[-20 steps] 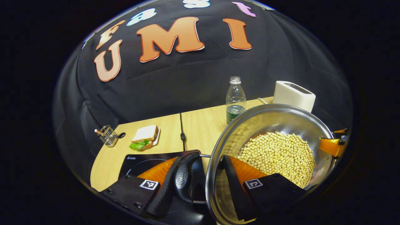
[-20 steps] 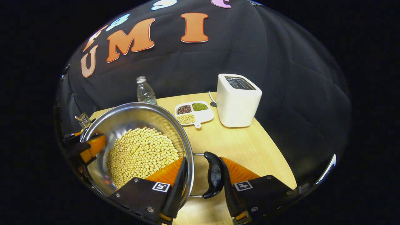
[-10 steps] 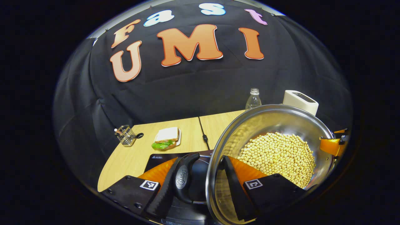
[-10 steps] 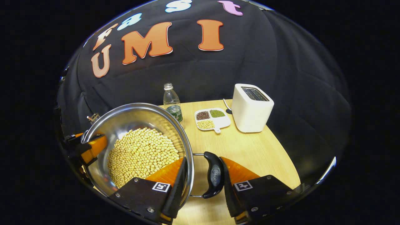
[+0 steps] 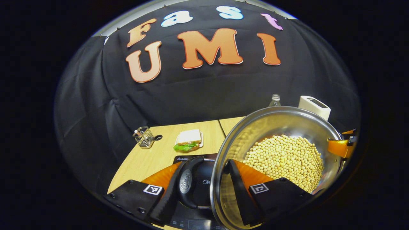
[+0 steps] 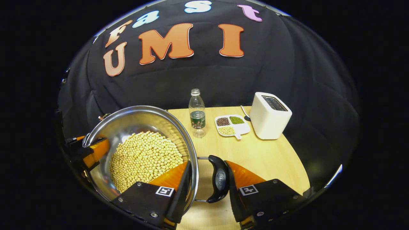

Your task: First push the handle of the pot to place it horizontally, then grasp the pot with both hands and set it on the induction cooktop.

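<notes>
A steel pot (image 5: 281, 119) holding soybeans (image 5: 284, 159) hangs between both grippers. My left gripper (image 5: 204, 188) is shut on the pot: one finger presses the outside of its black handle (image 5: 187, 185), the other sits inside the wall. Under that handle lies the black induction cooktop (image 5: 188, 158). In the right gripper view, my right gripper (image 6: 207, 187) is shut on the pot (image 6: 134, 119) in the same way, across the rim and the other black handle (image 6: 219, 182). Each view shows the opposite gripper at the pot's far rim, right gripper (image 5: 338, 148) and left gripper (image 6: 92, 151).
On the wooden table (image 6: 265, 159) stand a water bottle (image 6: 197, 113), a divided dish of beans (image 6: 231, 125) and a white toaster (image 6: 270, 115). Behind the cooktop are a sandwich on a plate (image 5: 189, 140) and a wire holder (image 5: 144, 137).
Both grippers have carried the pot leftward across the table. The cooktop now lies under the left handle, and the bottle, dish and toaster have slid right in both views.
</notes>
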Demonstrator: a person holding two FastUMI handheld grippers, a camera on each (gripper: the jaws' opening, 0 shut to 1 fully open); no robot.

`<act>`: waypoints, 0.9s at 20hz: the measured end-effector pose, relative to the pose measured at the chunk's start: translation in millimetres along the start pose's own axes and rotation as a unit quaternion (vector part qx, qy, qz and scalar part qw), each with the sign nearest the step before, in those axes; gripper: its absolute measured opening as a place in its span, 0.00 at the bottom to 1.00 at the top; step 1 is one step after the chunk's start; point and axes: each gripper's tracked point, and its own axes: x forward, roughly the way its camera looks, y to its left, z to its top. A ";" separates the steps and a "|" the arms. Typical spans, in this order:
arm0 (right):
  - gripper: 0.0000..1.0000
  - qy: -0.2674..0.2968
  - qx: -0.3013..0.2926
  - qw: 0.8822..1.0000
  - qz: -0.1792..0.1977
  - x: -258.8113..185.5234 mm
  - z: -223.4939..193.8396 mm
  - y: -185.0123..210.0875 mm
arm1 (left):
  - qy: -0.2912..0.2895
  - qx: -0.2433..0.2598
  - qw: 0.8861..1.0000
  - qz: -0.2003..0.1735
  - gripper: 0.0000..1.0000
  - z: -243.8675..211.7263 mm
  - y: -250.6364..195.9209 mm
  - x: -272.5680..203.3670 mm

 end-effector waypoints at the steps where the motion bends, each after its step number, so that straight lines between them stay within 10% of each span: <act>1: 0.60 0.000 -0.003 1.000 0.003 -1.4 0.3 5.9 | 0.000 -0.001 1.000 0.004 0.84 -0.4 8.2 0.7; 18: 0.60 0.008 -0.022 0.999 0.032 29.5 3.7 80.2 | 0.014 -0.016 0.999 0.033 0.85 -12.5 78.9 18.5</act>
